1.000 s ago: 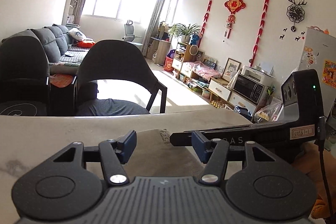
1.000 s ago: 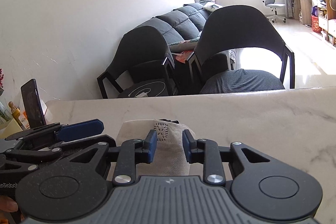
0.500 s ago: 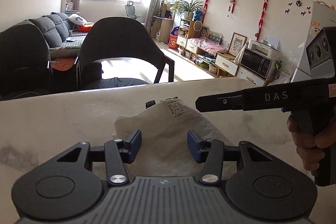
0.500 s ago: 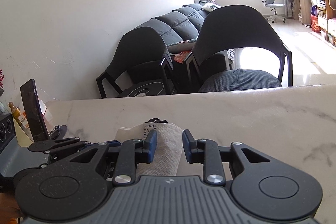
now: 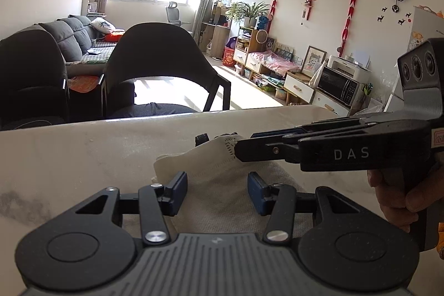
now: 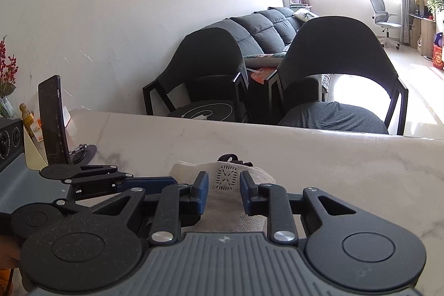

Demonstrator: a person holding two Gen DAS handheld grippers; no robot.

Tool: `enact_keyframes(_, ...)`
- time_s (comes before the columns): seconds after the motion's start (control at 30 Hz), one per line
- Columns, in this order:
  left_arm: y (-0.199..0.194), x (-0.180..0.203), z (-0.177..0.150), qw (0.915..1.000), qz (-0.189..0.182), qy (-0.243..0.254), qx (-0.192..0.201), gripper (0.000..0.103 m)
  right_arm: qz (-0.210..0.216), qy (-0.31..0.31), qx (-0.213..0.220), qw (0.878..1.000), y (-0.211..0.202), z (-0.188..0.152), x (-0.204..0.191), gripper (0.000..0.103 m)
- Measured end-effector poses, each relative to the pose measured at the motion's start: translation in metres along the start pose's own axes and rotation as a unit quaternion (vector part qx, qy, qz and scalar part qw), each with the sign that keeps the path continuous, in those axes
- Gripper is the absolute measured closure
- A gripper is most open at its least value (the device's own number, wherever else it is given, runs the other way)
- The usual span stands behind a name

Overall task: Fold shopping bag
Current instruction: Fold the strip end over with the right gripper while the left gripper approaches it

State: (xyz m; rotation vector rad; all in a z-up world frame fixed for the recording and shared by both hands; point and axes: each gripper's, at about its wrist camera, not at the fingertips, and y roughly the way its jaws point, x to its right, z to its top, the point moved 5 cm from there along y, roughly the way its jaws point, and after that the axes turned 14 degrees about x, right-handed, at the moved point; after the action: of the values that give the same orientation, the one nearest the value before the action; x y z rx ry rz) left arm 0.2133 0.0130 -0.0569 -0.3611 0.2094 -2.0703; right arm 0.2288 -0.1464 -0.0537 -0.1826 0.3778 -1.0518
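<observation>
1. Shopping bag, off-white cloth, lies on the marble worktop, already gathered into a compact bundle with its stitched patch on top.
2. Right gripper straddles that patch, jaws closing, pads not yet pressing.
3. Left gripper hovers over the near edge, jaws released.
4. Folding looks partly done; a final fold or tuck seemingly remains.

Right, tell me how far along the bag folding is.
Done: the off-white woven shopping bag lies partly bunched on the white marble table. In hand: the right tool is closing around its raised fold; the left tool straddles it, open. Left: flattening into a neat fold.
</observation>
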Motion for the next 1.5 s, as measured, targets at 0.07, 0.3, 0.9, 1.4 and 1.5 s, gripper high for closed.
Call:
enact_keyframes(0.07, 0.002, -0.002, -0.003, 1.0, -0.002, 0.003, -0.006, 0.054, -0.003, -0.006, -0.012, 1.0, 0.005, -0.006, 0.003, 0.081)
enact_keyframes(0.3, 0.006, -0.002, -0.006, 0.9996, -0.006, 0.009, -0.027, 0.054, -0.006, -0.042, -0.02, 0.999, 0.006, -0.018, 0.006, 0.085)
enact_keyframes(0.9, 0.01, 0.014, -0.011, 0.9969, 0.014, 0.068, -0.036, 0.054, -0.018, -0.101, -0.013, 0.995, 0.005, -0.026, 0.001, 0.085)
enact_keyframes(1.4, -0.013, 0.002, -0.008, 0.9995, -0.024, 0.003, -0.018, 0.054, -0.006, -0.072, -0.013, 0.997, 0.003, -0.021, 0.012, 0.084)
enact_keyframes(1.5, -0.027, 0.007, -0.006, 0.999, -0.042, 0.0, -0.014, 0.054, -0.003, -0.064, -0.013, 0.998, 0.002, -0.021, 0.014, 0.084)
